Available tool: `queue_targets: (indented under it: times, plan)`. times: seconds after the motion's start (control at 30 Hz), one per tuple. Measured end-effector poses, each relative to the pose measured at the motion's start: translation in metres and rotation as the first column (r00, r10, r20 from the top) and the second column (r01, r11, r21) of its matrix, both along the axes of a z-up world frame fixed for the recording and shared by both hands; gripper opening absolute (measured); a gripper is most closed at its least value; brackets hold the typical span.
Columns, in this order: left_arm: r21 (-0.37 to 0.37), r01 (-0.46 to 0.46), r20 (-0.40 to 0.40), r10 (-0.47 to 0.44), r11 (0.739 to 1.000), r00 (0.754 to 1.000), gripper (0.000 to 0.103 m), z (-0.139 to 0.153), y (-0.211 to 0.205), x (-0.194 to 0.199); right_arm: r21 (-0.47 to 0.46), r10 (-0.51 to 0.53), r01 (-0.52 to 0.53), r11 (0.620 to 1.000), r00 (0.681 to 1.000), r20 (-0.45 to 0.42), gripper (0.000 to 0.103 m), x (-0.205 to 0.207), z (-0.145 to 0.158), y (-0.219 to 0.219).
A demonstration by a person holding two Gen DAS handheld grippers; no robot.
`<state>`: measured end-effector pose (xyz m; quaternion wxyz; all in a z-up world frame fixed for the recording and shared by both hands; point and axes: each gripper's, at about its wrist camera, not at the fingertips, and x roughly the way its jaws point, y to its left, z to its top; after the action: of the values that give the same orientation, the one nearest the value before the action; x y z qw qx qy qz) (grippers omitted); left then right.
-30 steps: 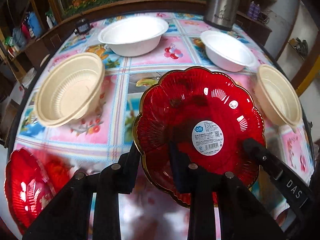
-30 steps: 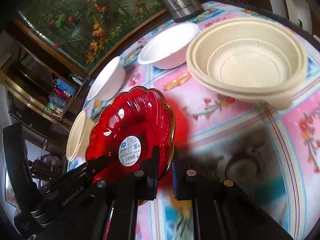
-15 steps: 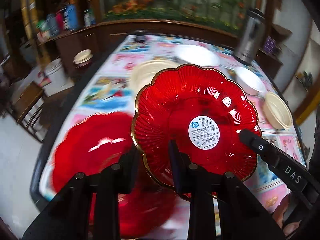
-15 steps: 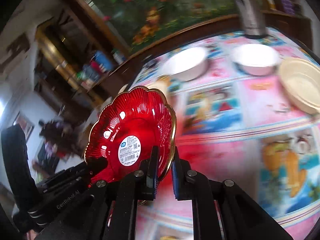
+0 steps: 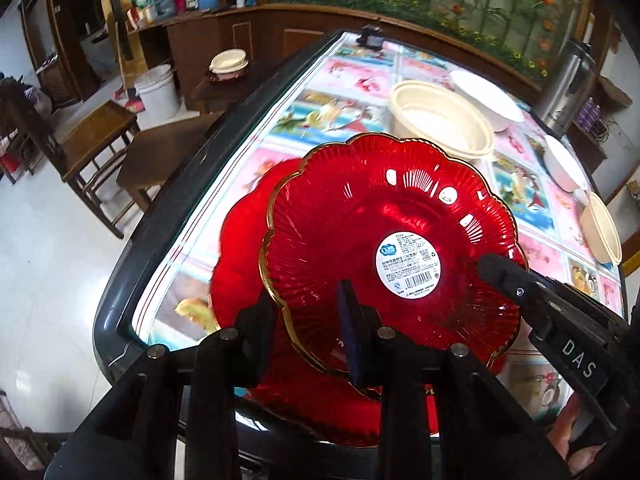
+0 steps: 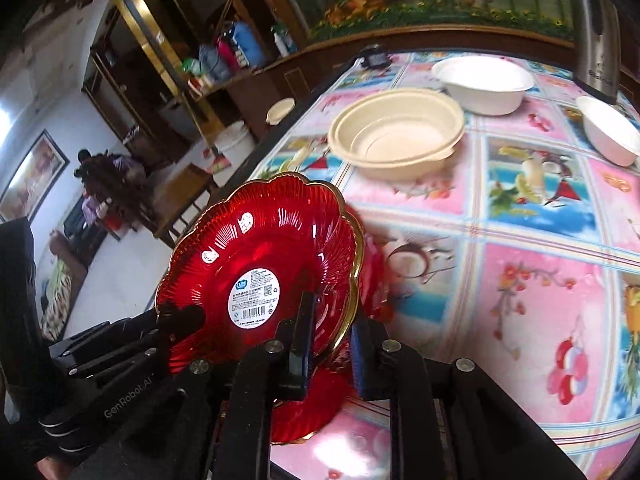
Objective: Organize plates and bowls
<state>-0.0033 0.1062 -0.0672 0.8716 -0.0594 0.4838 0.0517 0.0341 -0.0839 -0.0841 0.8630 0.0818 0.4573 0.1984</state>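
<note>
A red scalloped plate (image 5: 392, 240) with a gold rim and a white label hangs tilted over a second red plate (image 5: 240, 240) that lies at the table's near left corner. My left gripper (image 5: 306, 320) is shut on the upper plate's near rim. My right gripper (image 6: 332, 332) straddles the same plate (image 6: 256, 264) at its other rim. Its jaws are opening and the rim stands loose in the gap between them. The lower plate (image 6: 316, 408) shows beneath. I cannot tell whether the two plates touch.
A beige bowl (image 6: 396, 136), two white bowls (image 6: 484, 80) (image 6: 608, 128) and a steel flask (image 6: 592, 24) stand further back on the patterned table. Another beige bowl (image 5: 600, 228) sits at the right. The table's dark edge (image 5: 160, 240) runs close on the left, with wooden stools (image 5: 100, 132) beyond.
Both grippers have carried the labelled plate leftwards across the table, and it now hangs over the other red plate. The gap between the right fingers has widened.
</note>
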Motion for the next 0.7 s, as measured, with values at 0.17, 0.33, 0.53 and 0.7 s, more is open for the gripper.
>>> queue_targets:
  times: [0.17,0.33,0.53,0.7]
  plan:
    - [-0.010,-0.019,-0.026,0.019,1.000,0.999,0.029,-0.006,0.009,-0.001,-0.048,0.021,-0.022,0.999,1.000,-0.008,0.019,0.003,-0.005,0.017]
    - [-0.042,-0.020,-0.033,0.019,0.999,0.999,0.029,-0.001,0.018,-0.004,-0.101,0.044,-0.045,0.994,0.999,-0.007,0.029,0.005,0.000,0.019]
    - [0.044,-0.057,0.085,0.053,0.997,0.995,0.061,0.032,0.027,-0.016,-0.074,0.015,-0.008,0.997,0.995,0.099,0.049,0.005,0.027,-0.017]
    - [0.053,-0.048,0.101,0.042,0.997,0.994,0.069,0.036,0.017,-0.011,0.010,-0.127,0.127,0.992,0.974,0.189,0.062,0.016,0.031,-0.070]
